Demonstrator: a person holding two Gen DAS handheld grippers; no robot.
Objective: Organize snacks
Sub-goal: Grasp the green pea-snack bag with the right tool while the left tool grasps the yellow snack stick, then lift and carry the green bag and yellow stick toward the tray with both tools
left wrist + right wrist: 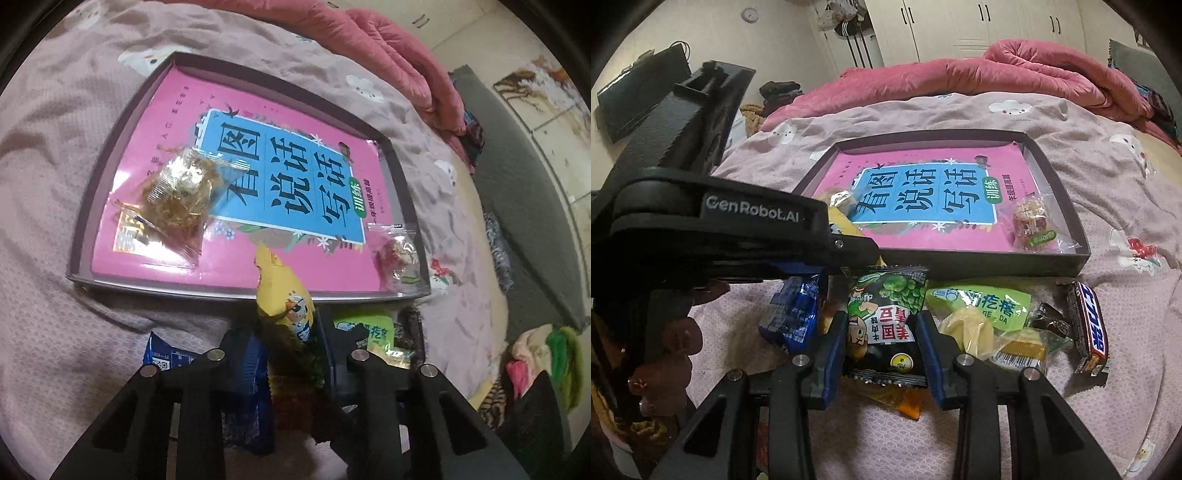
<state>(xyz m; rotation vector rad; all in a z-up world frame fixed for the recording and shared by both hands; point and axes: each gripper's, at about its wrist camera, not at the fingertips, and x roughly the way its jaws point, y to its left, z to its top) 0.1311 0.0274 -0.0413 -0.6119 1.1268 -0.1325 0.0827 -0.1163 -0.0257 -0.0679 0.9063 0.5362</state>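
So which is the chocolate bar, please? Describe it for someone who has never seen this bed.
Find the dark tray holding a pink book on the bed. On the blanket before its near right corner lies a row of loose snacks. The chocolate bar is the rightmost one: a long brown wrapper with white-and-blue lettering, the only bar-shaped packet.

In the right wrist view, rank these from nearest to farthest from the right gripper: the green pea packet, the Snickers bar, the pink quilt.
1. green pea packet: clamped in the right gripper.
2. Snickers bar: on the bedspread, off to the right.
3. pink quilt: bunched up beyond the tray.
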